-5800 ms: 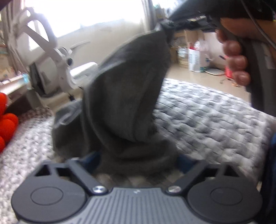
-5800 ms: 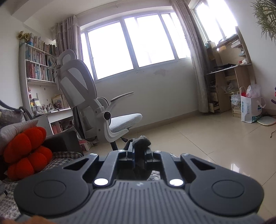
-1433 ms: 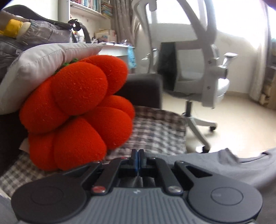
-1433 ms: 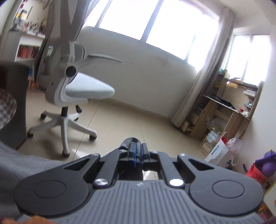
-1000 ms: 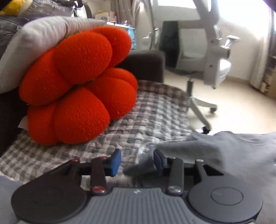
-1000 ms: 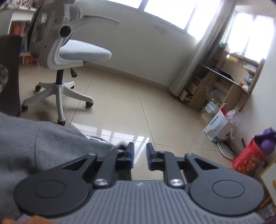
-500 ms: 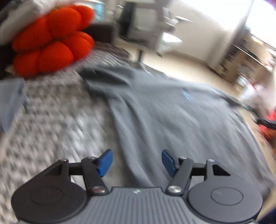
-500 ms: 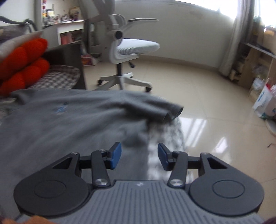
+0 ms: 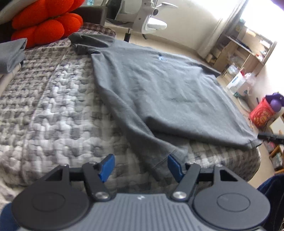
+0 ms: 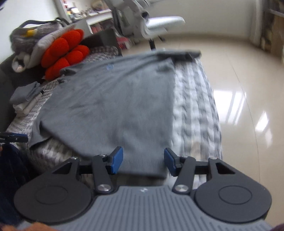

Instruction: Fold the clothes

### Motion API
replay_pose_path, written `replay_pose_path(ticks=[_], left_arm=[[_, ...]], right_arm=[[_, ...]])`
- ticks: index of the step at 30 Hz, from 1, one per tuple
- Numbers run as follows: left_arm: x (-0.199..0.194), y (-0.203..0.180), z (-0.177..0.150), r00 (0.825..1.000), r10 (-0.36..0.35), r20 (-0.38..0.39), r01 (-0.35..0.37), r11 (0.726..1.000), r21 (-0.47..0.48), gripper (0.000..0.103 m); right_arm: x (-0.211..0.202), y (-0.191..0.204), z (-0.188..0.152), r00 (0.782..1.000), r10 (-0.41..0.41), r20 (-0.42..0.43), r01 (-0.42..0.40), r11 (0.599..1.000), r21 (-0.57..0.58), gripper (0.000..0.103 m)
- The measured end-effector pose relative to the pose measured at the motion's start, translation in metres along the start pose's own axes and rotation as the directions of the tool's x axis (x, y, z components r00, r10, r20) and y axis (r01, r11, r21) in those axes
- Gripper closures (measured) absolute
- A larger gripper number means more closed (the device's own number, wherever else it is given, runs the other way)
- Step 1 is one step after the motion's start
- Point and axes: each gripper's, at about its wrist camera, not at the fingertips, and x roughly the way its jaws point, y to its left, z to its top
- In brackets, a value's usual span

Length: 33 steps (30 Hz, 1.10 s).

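Pulled back from the sleeves since a second earlier. Grey T-shirt [image 9: 159,88] lay spread flat on the checked quilt [image 9: 44,106]. Left gripper [image 9: 140,165] and right gripper [image 10: 142,160] both opening, hem corners between unpressed blue pads.

A lived-in bedroom is shown: a quilted checked bedspread [image 9: 53,110], an orange cushion [image 9: 46,23], an office chair [image 9: 147,16], wooden shelves [image 9: 248,48].
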Motion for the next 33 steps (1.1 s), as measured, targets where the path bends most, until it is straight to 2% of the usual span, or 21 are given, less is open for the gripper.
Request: replay_pose_path(ticks=[5, 9, 11, 15, 18, 19, 22, 24, 26, 27, 28, 30, 33], left_arm=[[0.013, -0.009, -0.002, 1.000, -0.019, -0.013, 0.018, 0.999, -0.050, 0.036], [0.013, -0.007, -0.003, 0.999, -0.036, 0.002, 0.036, 0.993, -0.112, 0.036], [0.014, -0.005, -0.002, 0.999, -0.041, 0.004, 0.041, 0.991, -0.129, 0.036], [0.016, -0.006, -0.004, 0.999, -0.041, 0.011, 0.042, 0.988, -0.149, 0.036], [0.019, -0.011, -0.003, 1.000, -0.024, 0.017, 0.027, 0.989, -0.147, 0.038], [0.021, -0.014, -0.004, 1.000, -0.011, 0.018, 0.013, 0.990, -0.142, 0.040], [0.025, -0.020, -0.003, 1.000, 0.023, 0.019, -0.020, 0.992, -0.128, 0.058], [0.027, -0.023, -0.002, 0.999, 0.037, 0.015, -0.035, 0.992, -0.121, 0.083], [0.027, -0.022, 0.000, 0.999, 0.039, 0.003, -0.038, 0.991, -0.127, 0.093], [0.027, -0.022, 0.001, 0.999, 0.041, 0.003, -0.041, 0.991, -0.124, 0.097], [0.026, -0.023, 0.001, 0.999, 0.044, 0.004, -0.043, 0.992, -0.118, 0.098], [0.021, -0.021, 0.004, 0.999, 0.037, 0.011, -0.035, 0.993, -0.114, 0.099], [0.006, -0.010, 0.010, 1.000, 0.018, 0.024, -0.014, 0.991, -0.132, 0.100]], right_arm=[[0.003, -0.015, -0.013, 0.999, 0.022, -0.029, -0.018, 0.991, 0.134, 0.048], [-0.008, -0.035, -0.019, 0.997, 0.070, 0.026, -0.074, 0.963, 0.261, 0.048], [-0.008, -0.046, -0.020, 0.997, 0.079, 0.020, -0.082, 0.946, 0.314, 0.048], [-0.004, -0.043, -0.019, 0.999, 0.040, -0.008, -0.036, 0.957, 0.288, 0.048], [-0.002, -0.038, -0.018, 1.000, 0.003, -0.021, 0.003, 0.967, 0.254, 0.058], [-0.002, -0.037, -0.018, 1.000, -0.002, -0.021, 0.007, 0.969, 0.247, 0.058], [-0.002, -0.037, -0.018, 1.000, 0.004, -0.016, 0.000, 0.974, 0.227, 0.058], [-0.003, -0.035, -0.019, 1.000, 0.010, -0.012, -0.007, 0.978, 0.210, 0.058], [-0.003, -0.031, -0.019, 1.000, 0.014, -0.010, -0.012, 0.982, 0.189, 0.060], [-0.002, -0.027, -0.019, 1.000, 0.004, -0.013, -0.001, 0.984, 0.177, 0.072], [-0.001, -0.024, -0.018, 1.000, -0.006, -0.016, 0.009, 0.986, 0.165, 0.090], [-0.001, -0.018, -0.018, 0.999, -0.037, -0.009, 0.038, 0.989, 0.141, 0.095], [-0.007, -0.010, -0.016, 0.997, -0.070, 0.030, 0.066, 0.991, 0.119, 0.096]])
